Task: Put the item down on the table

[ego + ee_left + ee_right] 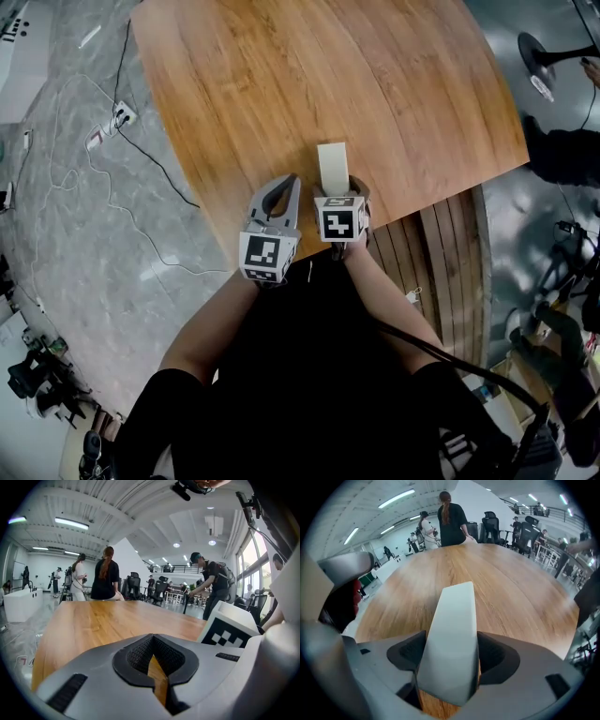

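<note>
A pale, cream-white block rests on the wooden table near its front edge. It lies lengthwise between the jaws of my right gripper. In the right gripper view the block fills the middle, and the right gripper stands open around it, with dark gaps between pads and block. Just to the left my left gripper hovers at the table edge. Its jaws are shut with nothing in them; only a sliver of table shows between the pads.
A slatted wooden bench stands right of the table's front corner. Cables and a power strip lie on the grey floor at left. People stand at the table's far end, with office chairs behind them.
</note>
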Demonstrator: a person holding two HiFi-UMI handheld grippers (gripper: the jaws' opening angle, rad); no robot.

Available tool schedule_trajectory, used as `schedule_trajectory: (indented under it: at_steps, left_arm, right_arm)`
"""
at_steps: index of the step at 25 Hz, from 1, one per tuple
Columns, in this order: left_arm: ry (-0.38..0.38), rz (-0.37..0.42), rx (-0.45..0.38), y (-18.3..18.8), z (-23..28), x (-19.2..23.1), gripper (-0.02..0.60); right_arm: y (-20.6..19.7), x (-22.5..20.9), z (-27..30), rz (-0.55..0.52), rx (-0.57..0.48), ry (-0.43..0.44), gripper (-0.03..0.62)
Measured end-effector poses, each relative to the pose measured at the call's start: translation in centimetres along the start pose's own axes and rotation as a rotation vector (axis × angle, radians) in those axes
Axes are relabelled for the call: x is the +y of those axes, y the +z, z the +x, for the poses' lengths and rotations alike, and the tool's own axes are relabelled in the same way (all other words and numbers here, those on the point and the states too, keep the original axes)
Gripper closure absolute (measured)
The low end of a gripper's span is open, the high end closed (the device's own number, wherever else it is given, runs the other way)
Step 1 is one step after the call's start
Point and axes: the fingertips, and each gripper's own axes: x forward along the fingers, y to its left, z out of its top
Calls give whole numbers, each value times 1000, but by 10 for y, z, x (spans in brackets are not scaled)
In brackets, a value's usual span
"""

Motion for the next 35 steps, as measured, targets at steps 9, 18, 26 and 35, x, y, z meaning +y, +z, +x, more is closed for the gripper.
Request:
schedule_trajectory:
  at_steps: [9,18,26,35]
  left_arm:
    - [0,-14,-7,-1,-5,7,578]
    - [6,4,-69,26,-13,6,578]
    - [17,52,-189,89,-43,-14,578]
    - [28,117,-323,154,-73,-33,578]
  right_arm:
    - [1,-4,-7,-29,-67,-27,307]
    - [50,3,-77,-77,-336,6,307]
    - [91,17,-178,-144,-628,48,307]
    - [129,30,-268,-209,-893,39,307]
